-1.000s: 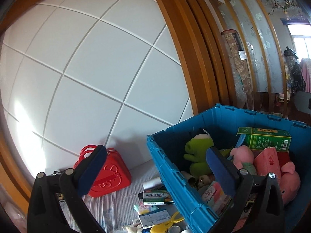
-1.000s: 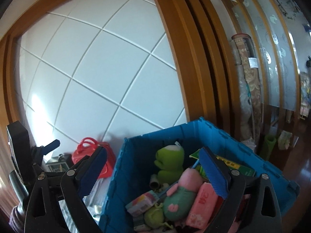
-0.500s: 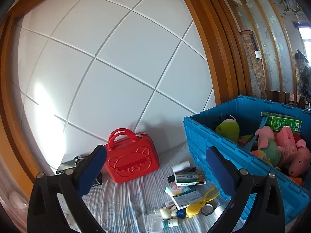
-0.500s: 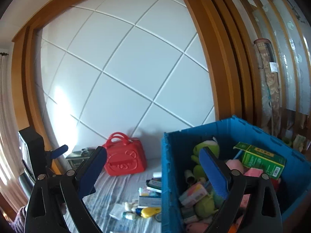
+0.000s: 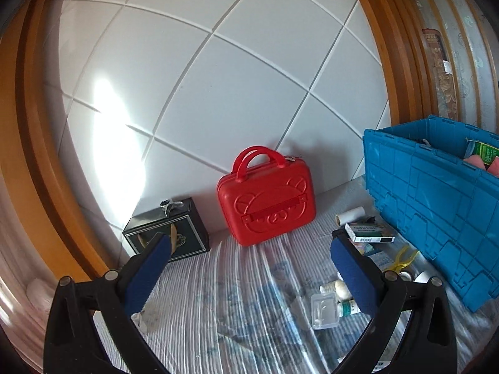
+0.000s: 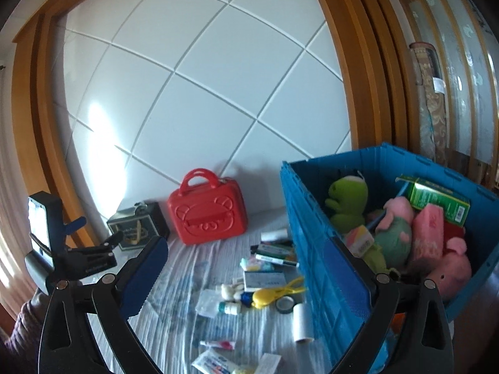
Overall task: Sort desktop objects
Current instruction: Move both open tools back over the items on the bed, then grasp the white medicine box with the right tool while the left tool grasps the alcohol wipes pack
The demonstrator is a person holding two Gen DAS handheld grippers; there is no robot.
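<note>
A red bear-face case (image 5: 266, 198) (image 6: 207, 210) stands against the white wall, with a black box (image 5: 167, 233) (image 6: 137, 227) to its left. Small items lie on the striped cloth: a medicine box (image 5: 369, 233), a clear plastic case (image 5: 324, 310), a yellow clip (image 6: 274, 293), a tape roll (image 6: 284, 304), a white tube (image 6: 302, 322). A blue crate (image 5: 436, 205) (image 6: 315, 227) on the right holds plush toys, among them a green frog (image 6: 347, 199). My left gripper (image 5: 249, 265) and right gripper (image 6: 249, 268) are both open, empty, held above the cloth.
A wooden frame (image 6: 368, 62) borders the wall. The left gripper's body (image 6: 59, 249) shows at the left of the right wrist view. Sachets (image 6: 215, 360) lie at the cloth's near edge.
Both cameras have swung left and down, away from the crate. The red case, black box and small items on the cloth have come into fuller view. Both grippers stay open.
</note>
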